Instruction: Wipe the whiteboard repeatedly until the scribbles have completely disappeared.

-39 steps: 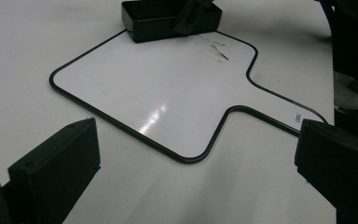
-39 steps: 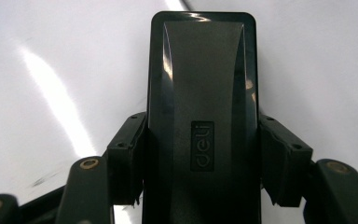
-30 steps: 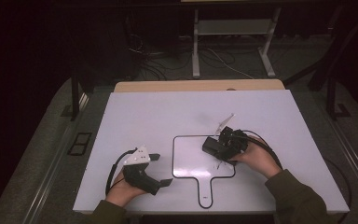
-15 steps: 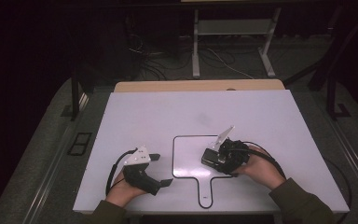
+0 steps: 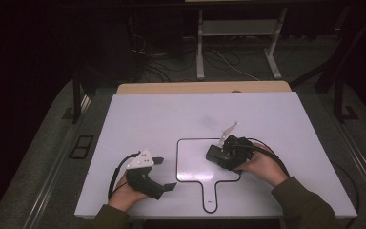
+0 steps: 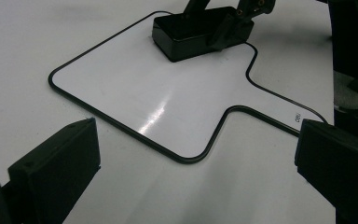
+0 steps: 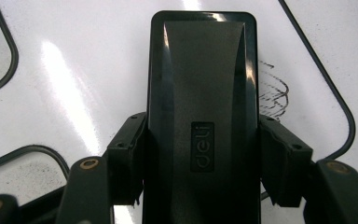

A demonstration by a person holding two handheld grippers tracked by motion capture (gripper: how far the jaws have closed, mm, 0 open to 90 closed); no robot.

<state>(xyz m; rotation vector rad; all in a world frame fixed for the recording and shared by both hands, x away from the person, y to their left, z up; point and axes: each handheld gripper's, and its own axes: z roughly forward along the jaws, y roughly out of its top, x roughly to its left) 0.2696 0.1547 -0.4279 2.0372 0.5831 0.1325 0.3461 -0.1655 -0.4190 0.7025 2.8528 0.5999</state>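
Observation:
A small white board [image 5: 193,160] with a black rim and a handle lies on the table. On its right part rests a black eraser [image 5: 215,154], and my right gripper [image 5: 225,153] is shut on its sides. The right gripper view shows the eraser [image 7: 203,84] flat on the board [image 7: 74,84] between the pads [image 7: 130,158], with a dark ink scribble [image 7: 272,93] just past its right edge. My left gripper [image 5: 164,173] rests open on the table left of the board's handle. Its view looks across the board [image 6: 135,88] to the eraser [image 6: 186,32].
The white table top [image 5: 171,114] stretches beyond the board to the far edge. A metal stand [image 5: 238,43] and cables lie on the dark floor behind it. A black cable [image 5: 271,152] trails from the right gripper.
My right gripper has slid the eraser a little toward the near side of the board. The left gripper has stayed where it was.

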